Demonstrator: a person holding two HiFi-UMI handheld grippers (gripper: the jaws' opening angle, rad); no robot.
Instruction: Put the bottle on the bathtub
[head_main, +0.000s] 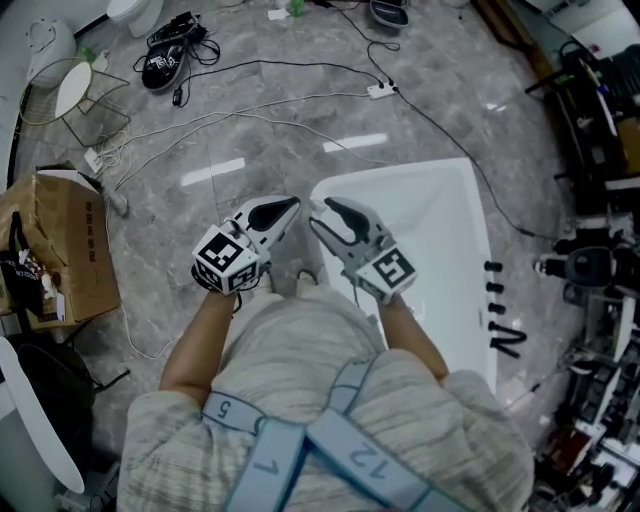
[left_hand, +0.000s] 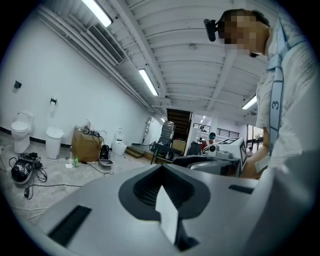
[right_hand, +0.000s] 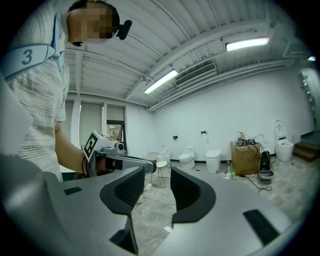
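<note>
1. Grippers are hovering empty: the left gripper (left_hand: 161, 172) is showing its fingers together, the right gripper (right_hand: 157, 186) its fingers apart.
2. Bottle (left_hand: 75, 162), seemingly the small green one, is standing on the floor beside a cardboard box (left_hand: 86, 145), well apart from the bathtub (head_main: 400, 210).
3. It is looking light, stiff and probably slippery, so gripping it mid-body while upright seems safest.

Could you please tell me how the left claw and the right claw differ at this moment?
The left claw's jaws are closed together, while the right claw's jaws stand apart, with grey floor showing through the gap. In the head view the left claw lies over the floor, and the right claw lies over the corner of the white bathtub. Both hold nothing.
</note>
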